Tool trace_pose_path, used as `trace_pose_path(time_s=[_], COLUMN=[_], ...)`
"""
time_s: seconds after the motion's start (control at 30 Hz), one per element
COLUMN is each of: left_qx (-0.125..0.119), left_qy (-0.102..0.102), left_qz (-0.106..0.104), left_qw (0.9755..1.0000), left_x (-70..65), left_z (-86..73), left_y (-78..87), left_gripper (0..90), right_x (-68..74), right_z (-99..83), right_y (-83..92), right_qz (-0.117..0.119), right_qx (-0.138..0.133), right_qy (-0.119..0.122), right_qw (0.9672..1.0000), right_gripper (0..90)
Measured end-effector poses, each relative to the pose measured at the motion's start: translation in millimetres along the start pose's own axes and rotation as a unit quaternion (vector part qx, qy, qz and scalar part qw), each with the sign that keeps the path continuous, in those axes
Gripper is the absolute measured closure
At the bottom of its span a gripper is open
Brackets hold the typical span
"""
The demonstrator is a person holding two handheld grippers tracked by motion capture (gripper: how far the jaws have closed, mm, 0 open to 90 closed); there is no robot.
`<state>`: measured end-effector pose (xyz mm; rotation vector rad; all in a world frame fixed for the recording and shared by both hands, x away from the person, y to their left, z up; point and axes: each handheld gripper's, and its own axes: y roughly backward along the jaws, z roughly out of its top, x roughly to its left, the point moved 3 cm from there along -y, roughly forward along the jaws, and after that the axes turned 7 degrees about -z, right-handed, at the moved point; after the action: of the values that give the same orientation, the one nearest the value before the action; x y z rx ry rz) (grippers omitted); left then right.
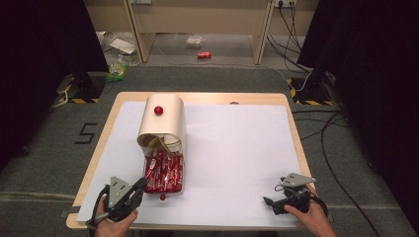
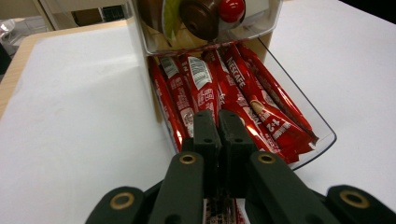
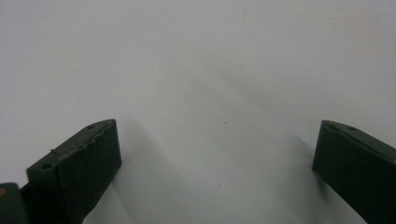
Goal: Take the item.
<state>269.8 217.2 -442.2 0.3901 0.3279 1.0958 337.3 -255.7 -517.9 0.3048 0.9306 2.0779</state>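
Red sachets (image 2: pixel 224 93) fill the drawer (image 2: pixel 322 135) just beyond the closed left gripper (image 2: pixel 219 122).

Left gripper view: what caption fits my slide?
Shut left gripper at a clear drawer full of red coffee sticks.

**Plenty tucked out of sight here**

In the left gripper view, the left gripper (image 2: pixel 219 122) has its jaws pressed together over the drawer's (image 2: pixel 322 135) front edge, so what they pinch can't be made out. The top edge crops the cabinet (image 2: pixel 140 60). The red sachets (image 2: pixel 243 98) run under the upper shelf, far ends hidden. Floor clutter (image 1: pixel 118 69) in the high view is too small to identify.
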Motion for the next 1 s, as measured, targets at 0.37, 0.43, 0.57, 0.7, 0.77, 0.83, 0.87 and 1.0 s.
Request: trace_pose_path(time_s=[0.37,0.43,0.57,0.7,0.77,0.83,0.87,1.0], left_qx=[-0.003,-0.005,-0.006,-0.01,-0.012,-0.015,-0.018,-0.024], left_qy=[0.003,0.004,0.01,0.014,0.016,0.018,0.019,0.025], left_qz=[0.011,0.013,0.021,0.029,0.032,0.035,0.037,0.046], left_qw=[0.9999,0.9999,0.9997,0.9994,0.9993,0.9991,0.999,0.9983], left_x=[8.8,10.7,16.5,21.6,23.2,25.2,26.8,33.5], left_z=[-5.2,-5.9,-7.0,-6.7,-6.3,-5.8,-5.4,-5.7], left_y=[17.0,19.8,22.6,25.2,26.2,27.5,28.1,28.1], left_gripper=[86.0,86.0,86.0,86.0,86.0,86.0,86.0,86.0], right_x=[0.1,0.1,0.2,0.0,0.1,0.0,-0.2,0.0], right_z=[-0.1,-0.1,0.0,-0.1,0.0,0.0,0.0,0.0], right_y=[0.2,0.2,0.1,0.0,0.1,0.0,-0.1,0.0], right_qz=[0.0,0.0,0.0,0.0,0.0,0.0,0.0,0.0], right_qx=[0.0,0.0,0.0,0.001,0.0,0.001,0.0,0.0], right_qy=[0.0,0.0,0.0,0.0,0.0,0.0,0.0,0.0], right_qw=[1.0,1.0,1.0,1.0,1.0,1.0,1.0,1.0], right_gripper=[1.6,1.5,1.6,1.4,1.5,1.5,1.4,1.5])
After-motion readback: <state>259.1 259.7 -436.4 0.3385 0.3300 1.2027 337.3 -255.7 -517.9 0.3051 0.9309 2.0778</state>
